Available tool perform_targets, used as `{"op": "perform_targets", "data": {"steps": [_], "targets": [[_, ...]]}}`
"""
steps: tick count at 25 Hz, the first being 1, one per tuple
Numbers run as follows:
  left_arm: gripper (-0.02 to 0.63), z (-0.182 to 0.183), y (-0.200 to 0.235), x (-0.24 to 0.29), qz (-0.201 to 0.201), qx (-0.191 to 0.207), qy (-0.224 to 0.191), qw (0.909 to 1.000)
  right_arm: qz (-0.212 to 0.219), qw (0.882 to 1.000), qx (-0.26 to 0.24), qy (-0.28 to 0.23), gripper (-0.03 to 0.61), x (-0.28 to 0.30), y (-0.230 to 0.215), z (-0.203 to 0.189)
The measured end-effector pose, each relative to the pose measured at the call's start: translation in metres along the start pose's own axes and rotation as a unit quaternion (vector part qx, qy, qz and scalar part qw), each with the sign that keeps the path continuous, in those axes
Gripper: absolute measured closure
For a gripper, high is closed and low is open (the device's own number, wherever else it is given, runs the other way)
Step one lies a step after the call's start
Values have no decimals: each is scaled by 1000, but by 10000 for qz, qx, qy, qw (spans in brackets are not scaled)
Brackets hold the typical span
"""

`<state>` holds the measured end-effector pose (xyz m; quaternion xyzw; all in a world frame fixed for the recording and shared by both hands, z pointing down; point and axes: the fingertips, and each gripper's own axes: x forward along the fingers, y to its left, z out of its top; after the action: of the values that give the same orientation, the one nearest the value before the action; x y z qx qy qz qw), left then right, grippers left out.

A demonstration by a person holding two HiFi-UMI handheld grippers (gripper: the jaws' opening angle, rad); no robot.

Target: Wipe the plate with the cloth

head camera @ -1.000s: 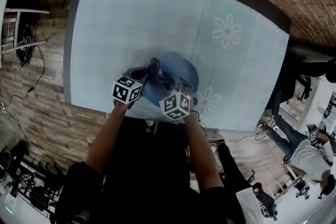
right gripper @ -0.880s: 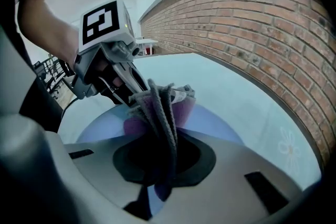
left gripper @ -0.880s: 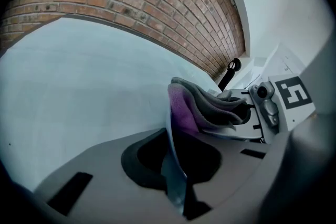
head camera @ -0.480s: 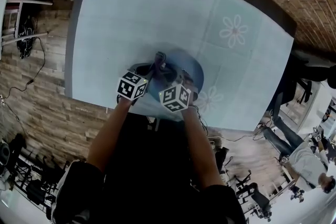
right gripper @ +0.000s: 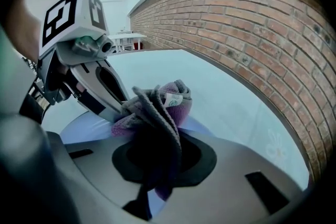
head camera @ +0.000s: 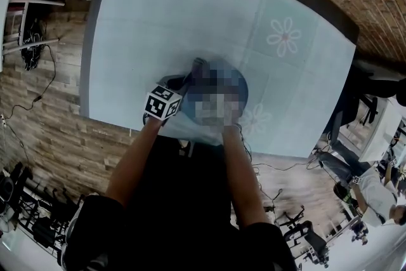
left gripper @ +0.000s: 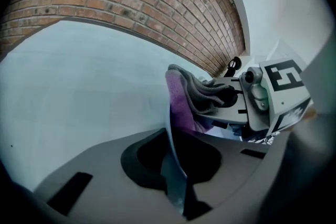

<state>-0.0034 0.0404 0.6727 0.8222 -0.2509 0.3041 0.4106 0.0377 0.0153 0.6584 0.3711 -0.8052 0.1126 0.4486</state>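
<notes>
The left gripper (left gripper: 176, 176) has its jaws pinched nearly shut on the rim of the blue plate (right gripper: 84, 131), stiff and probably slick, near the table's (head camera: 158, 22) front edge, while the right gripper (right gripper: 157, 165) clamps the soft, bunched cloth (right gripper: 157, 107) by its gathered middle against the plate.

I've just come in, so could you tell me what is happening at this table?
A person is wiping a blue plate with a grey and purple cloth over the table. The left tool is clamped on the plate's rim. The right tool grips the bunched cloth and holds it against the plate.
</notes>
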Motion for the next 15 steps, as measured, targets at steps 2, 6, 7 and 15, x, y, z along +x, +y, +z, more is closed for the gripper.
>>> {"op": "perform_targets", "data": {"steps": [2, 6, 7, 15], "targets": [[563, 0, 0, -1, 4, -4, 7, 10000, -62, 10000, 33, 23, 511, 0, -5, -1], [563, -1, 0, 0, 22, 11, 2, 10000, -267, 9996, 38, 107, 511, -2, -16, -7], [563, -1, 0, 1, 24, 14, 2, 10000, -330, 9994, 41, 133, 511, -3, -20, -10], [563, -1, 1, 0, 28, 5, -7, 10000, -737, 9966, 114, 357, 511, -11, -43, -28]]}}
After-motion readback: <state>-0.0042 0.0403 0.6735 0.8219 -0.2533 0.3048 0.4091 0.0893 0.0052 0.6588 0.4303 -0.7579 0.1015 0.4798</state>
